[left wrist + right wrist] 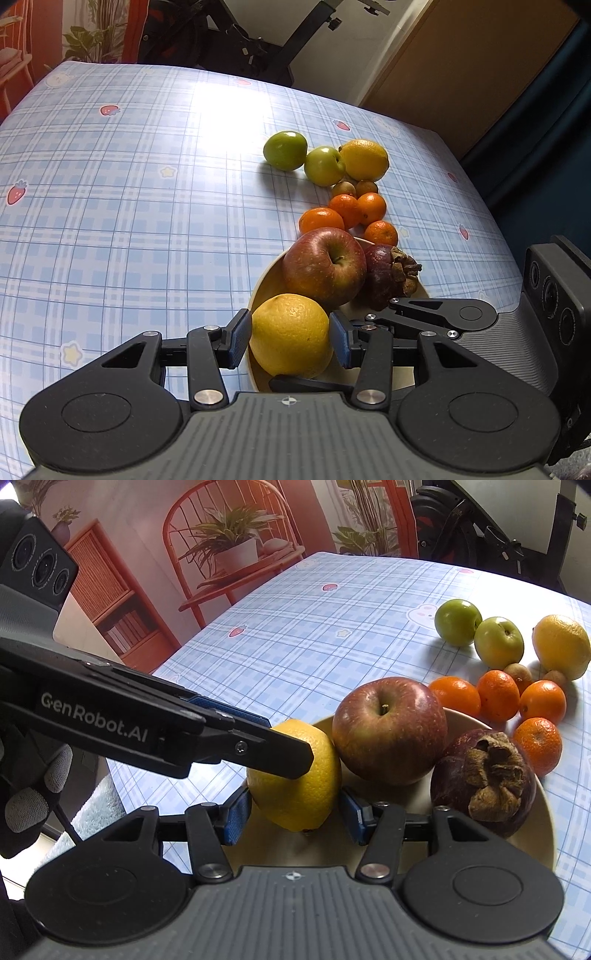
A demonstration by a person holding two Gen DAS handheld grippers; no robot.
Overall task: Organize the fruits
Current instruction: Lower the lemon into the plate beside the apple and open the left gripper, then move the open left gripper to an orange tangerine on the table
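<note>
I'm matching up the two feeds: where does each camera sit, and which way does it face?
Left wrist: on the left gripper, looking down along its fingers at the yellow lemon on the plate; the right gripper shows.
Right wrist: on the right gripper, facing the same lemon; the left gripper and a gloved hand show.
Shared: lemon, plate, red apple, mangosteen.

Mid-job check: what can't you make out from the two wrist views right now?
- Right tongs on the lemon: in the right wrist view the left tongs cross over it, so pad contact is unclear.
- Plate, near rim: hidden under the tongs' bodies in both views.
- Two small brown fruits: partly behind the tangerines, too small to name.
</note>
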